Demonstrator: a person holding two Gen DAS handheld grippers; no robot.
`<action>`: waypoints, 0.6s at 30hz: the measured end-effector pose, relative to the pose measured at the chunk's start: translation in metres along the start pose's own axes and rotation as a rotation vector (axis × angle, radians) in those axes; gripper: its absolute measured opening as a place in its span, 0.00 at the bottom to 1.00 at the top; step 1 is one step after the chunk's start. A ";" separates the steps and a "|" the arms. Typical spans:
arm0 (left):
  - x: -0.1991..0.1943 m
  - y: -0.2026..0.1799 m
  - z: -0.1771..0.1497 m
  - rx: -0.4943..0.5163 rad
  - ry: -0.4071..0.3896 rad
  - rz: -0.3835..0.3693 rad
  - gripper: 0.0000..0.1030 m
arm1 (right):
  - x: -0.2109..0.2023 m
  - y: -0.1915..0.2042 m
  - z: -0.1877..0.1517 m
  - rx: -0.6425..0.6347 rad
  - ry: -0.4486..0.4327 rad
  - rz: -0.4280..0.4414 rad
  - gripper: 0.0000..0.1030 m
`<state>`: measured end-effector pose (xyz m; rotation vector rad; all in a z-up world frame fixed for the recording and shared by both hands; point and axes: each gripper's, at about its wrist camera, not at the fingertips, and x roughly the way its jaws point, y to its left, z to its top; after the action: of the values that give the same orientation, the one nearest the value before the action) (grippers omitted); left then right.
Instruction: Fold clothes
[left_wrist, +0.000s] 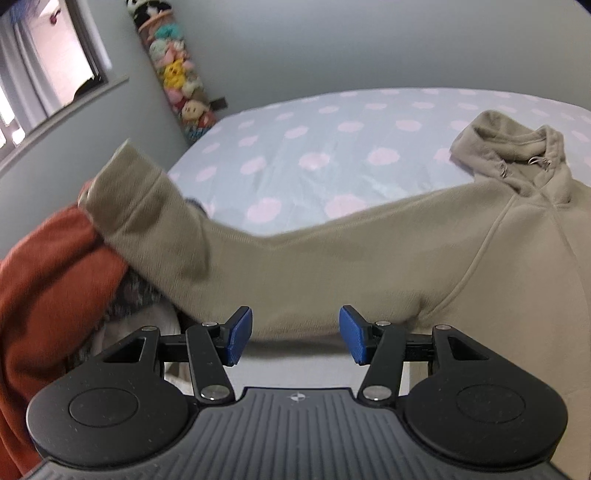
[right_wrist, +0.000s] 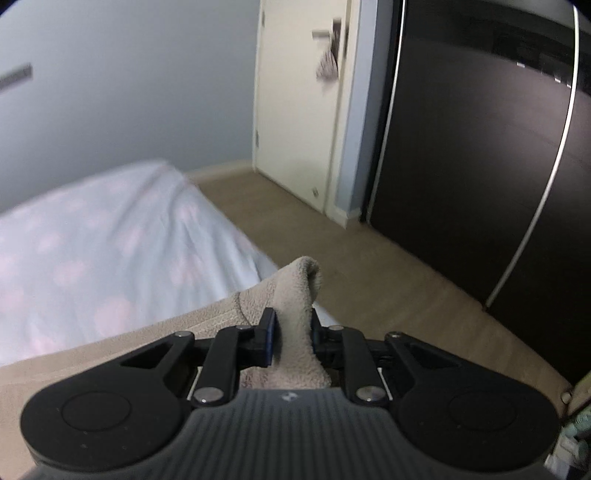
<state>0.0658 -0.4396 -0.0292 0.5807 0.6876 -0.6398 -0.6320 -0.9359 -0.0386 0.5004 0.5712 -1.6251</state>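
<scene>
A beige hoodie (left_wrist: 388, 266) lies spread on the bed, hood (left_wrist: 509, 147) at the upper right, one sleeve (left_wrist: 147, 218) stretched left over an orange garment. My left gripper (left_wrist: 295, 338) is open and empty, its blue pads just in front of the hoodie's near edge below the sleeve. In the right wrist view my right gripper (right_wrist: 291, 334) is shut on a fold of the beige hoodie (right_wrist: 299, 306), which sticks up between the pads near the bed's edge.
The bed has a light blue sheet with pink dots (left_wrist: 314, 147). An orange garment (left_wrist: 48, 280) lies piled at the left with other clothes under it. Stuffed toys (left_wrist: 177, 74) hang in the corner. Beige carpet (right_wrist: 388, 280), a white door and a dark wardrobe (right_wrist: 480, 147) are to the right.
</scene>
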 end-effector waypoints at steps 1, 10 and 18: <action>0.000 0.003 -0.003 -0.004 0.010 -0.003 0.49 | 0.011 0.001 -0.010 0.000 0.030 -0.020 0.18; -0.005 0.010 -0.032 0.025 0.107 -0.145 0.49 | 0.014 -0.021 -0.066 -0.058 0.125 -0.070 0.38; -0.017 0.002 -0.070 0.055 0.183 -0.330 0.49 | -0.086 -0.009 -0.103 -0.067 0.196 0.190 0.47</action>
<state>0.0295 -0.3862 -0.0603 0.5858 0.9514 -0.9225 -0.6300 -0.8040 -0.0650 0.6494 0.6997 -1.3811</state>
